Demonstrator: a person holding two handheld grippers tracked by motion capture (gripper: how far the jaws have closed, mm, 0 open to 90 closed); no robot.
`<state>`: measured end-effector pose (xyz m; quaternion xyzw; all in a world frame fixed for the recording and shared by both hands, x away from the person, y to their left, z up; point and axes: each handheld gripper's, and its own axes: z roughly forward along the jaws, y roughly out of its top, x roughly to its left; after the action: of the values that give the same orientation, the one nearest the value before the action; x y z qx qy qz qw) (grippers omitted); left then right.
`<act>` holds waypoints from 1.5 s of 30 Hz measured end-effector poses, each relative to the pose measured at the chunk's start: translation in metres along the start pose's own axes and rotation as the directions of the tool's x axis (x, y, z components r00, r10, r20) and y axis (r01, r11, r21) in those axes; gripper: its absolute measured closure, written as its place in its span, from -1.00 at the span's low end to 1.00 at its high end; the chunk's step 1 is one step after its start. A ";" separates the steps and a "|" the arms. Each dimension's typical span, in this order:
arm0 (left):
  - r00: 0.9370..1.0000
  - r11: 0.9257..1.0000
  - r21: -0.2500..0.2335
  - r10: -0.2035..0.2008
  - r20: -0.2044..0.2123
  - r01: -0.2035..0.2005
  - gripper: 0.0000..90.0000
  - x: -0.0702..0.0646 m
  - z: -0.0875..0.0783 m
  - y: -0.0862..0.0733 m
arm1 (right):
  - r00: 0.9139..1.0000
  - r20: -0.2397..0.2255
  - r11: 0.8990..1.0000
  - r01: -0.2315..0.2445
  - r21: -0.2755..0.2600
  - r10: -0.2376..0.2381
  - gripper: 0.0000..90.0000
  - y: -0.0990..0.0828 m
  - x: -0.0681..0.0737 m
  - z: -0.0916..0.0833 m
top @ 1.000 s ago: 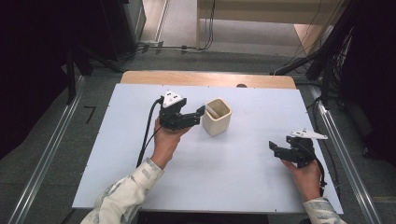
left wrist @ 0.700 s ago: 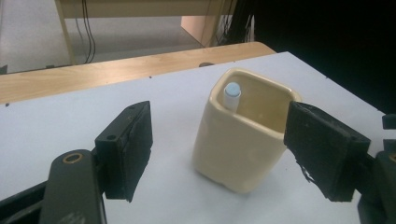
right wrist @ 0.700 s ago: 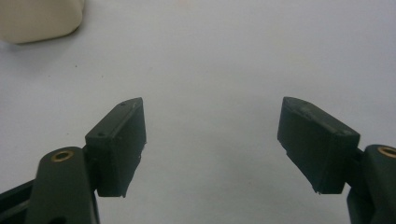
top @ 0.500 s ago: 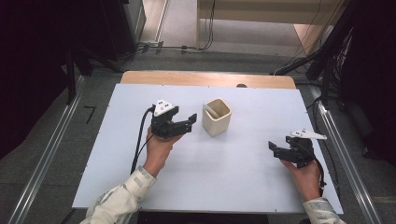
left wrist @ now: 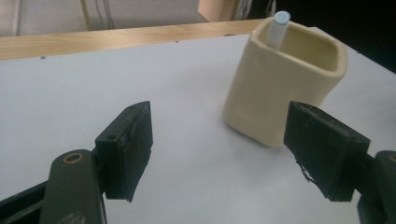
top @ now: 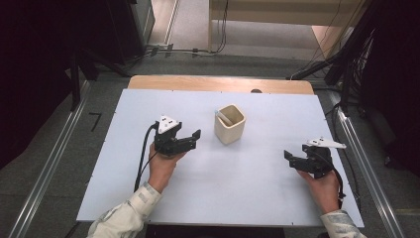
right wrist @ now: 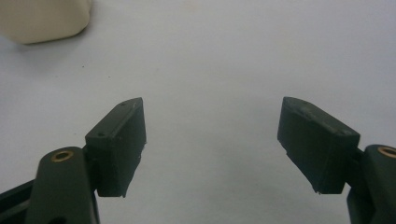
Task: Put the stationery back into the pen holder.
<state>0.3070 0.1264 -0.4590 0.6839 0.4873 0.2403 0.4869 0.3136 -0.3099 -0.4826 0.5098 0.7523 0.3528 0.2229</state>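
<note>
Cream ceramic, the square cup (top: 230, 124) is standing upright near the middle of the white table (top: 247, 198), toward its far edge; the high view is showing a pale stick (top: 224, 118) leaning inside it, and the left gripper view is bringing that stick (left wrist: 278, 29) close, its rounded light-blue tip poking above the rim at the cup's (left wrist: 280, 88) far corner; the left gripper (top: 190, 140) is hovering just left of the cup, apart from it, jaws spread wide with nothing between them, and its own camera is placing the cup ahead and toward the right-hand jaw; the right gripper (top: 291, 159) is resting well apart at the near right of the table, jaws likewise gaping and empty; the right gripper view is catching just a lower corner of the cup (right wrist: 44, 18) at its top left, over bare tabletop; the high view alone is giving both hands and the wooden strip (top: 218, 83) along the far edge.
</note>
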 end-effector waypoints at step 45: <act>0.989 0.995 0.014 -0.097 -0.114 0.099 -0.46 0.061 -0.074 -0.051 | 1.000 -0.004 1.000 0.009 -0.002 -0.009 -0.52 0.001 0.005 -0.001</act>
<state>0.2505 0.2159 -0.4836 0.6492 0.5494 0.2497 0.4630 0.3111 -0.3052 -0.4809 0.5054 0.7546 0.3537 0.2234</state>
